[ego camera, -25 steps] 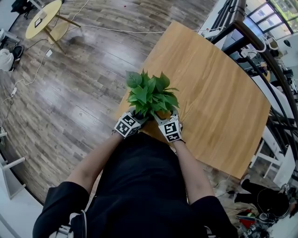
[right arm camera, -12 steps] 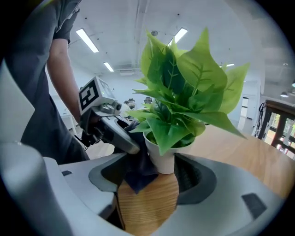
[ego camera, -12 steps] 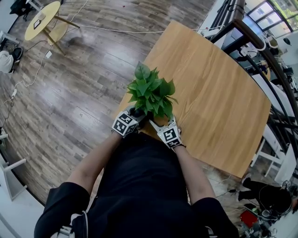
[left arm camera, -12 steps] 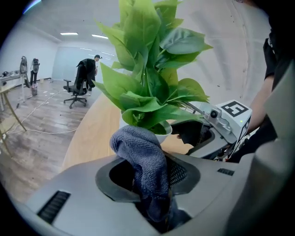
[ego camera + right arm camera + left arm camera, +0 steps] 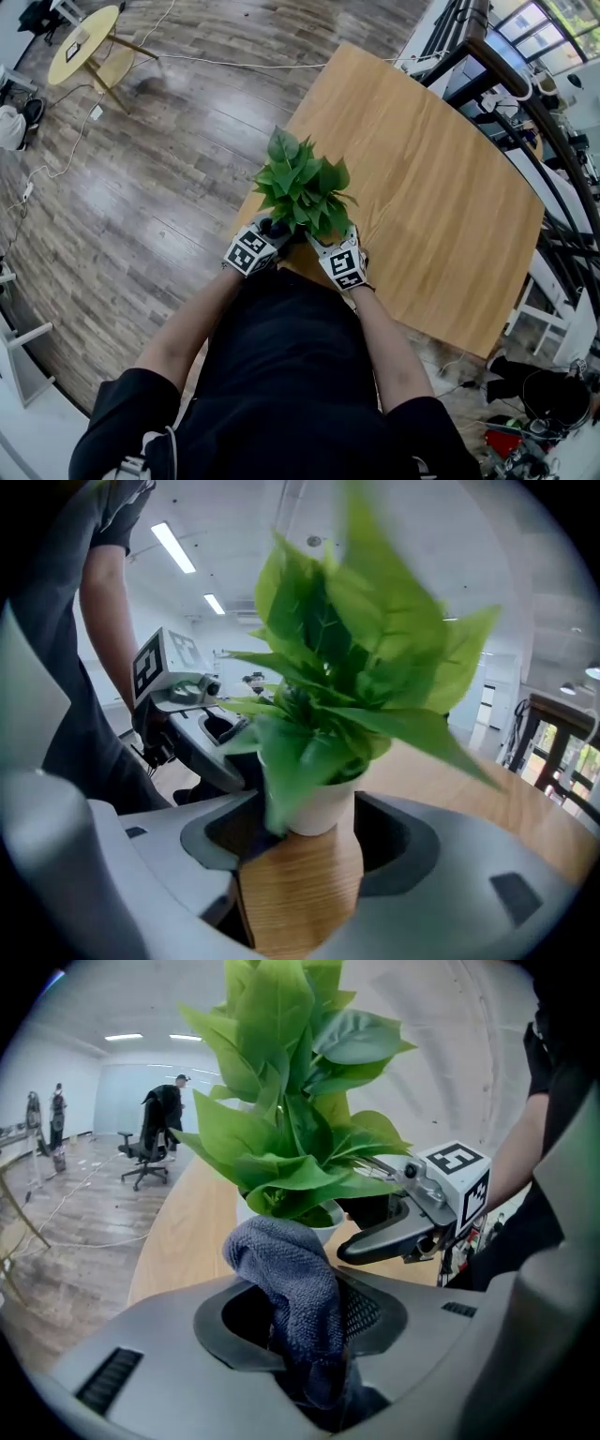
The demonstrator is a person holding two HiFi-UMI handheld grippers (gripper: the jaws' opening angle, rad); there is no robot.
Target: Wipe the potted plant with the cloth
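Note:
A leafy green potted plant (image 5: 302, 190) stands near the front edge of the wooden table (image 5: 441, 197). Both grippers sit at its base. My left gripper (image 5: 265, 236) is shut on a dark grey-blue cloth (image 5: 292, 1283), which bunches up out of the jaws just below the lowest leaves (image 5: 281, 1180). My right gripper (image 5: 330, 247) has its jaws on either side of the small white pot (image 5: 319, 803) and appears shut on it. In the right gripper view the leaves (image 5: 356, 658) are blurred. The left gripper view shows the right gripper (image 5: 412, 1215) just beyond the pot rim (image 5: 326, 1232).
The table edge lies right under the grippers, with dark wood floor (image 5: 150, 187) to the left. A yellow side table (image 5: 89, 42) and cables lie far left. Dark railings and furniture (image 5: 525, 94) stand beyond the table at right. People and office chairs (image 5: 155, 1138) are far off.
The plant's foliage has swung up and left in the head view, one leaf now sticking out toward the floor side. Both grippers have stayed at the pot, shifting only slightly.

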